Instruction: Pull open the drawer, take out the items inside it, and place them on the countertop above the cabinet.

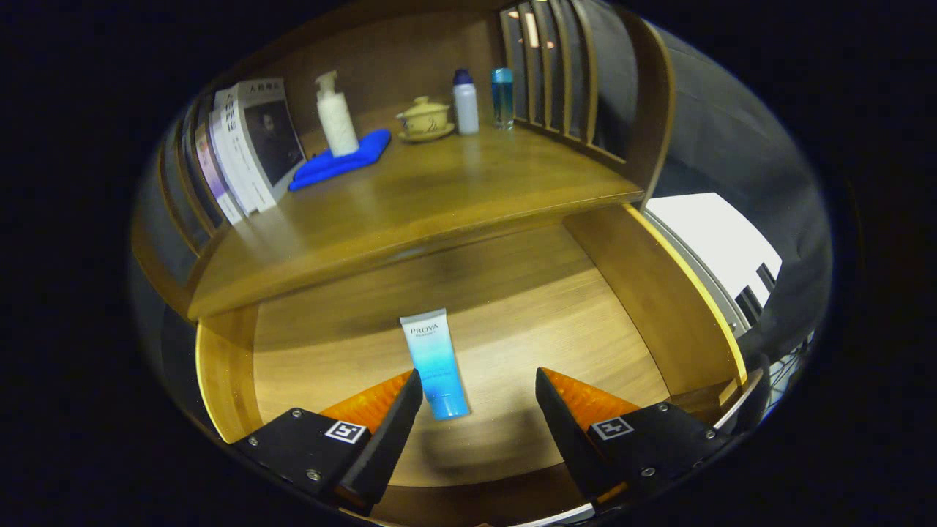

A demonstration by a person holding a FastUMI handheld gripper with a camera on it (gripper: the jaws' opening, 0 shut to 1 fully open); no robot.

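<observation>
claw point(479, 384) hangs over the open drawer point(659, 300), its two fingers spread wide apart and holding nothing. between them lies bare wood, with a soft shadow on the drawer floor. a tube point(435, 362) lies flat on that floor, just beside the left finger point(395, 424) on its inner side, its blue end toward the fingers and its pale end pointing away toward the counter; whether finger and tube touch cannot be told. the right finger point(560, 421) stands well apart from the tube.

beyond the tube, the counter point(410, 205) spans the cabinet top above the drawer's back. on the counter, farther back than the tube and off to its left, a blue cloth point(340, 165) lies flat with a white pump bottle point(335, 117) upright on it. left of the cloth, books point(252, 146) lean against a slatted side rail point(183, 190). right of the cloth sits a lidded cup on a saucer point(424, 121), then a white bottle with a blue cap point(465, 102) just beside it, then a clear blue bottle point(503, 95) near a second slatted rail point(564, 73). both bottles stand upright. the drawer's right wall point(651, 293) rises past the right finger, and the tube lies nearer the drawer's left wall point(219, 373) than the right.
</observation>
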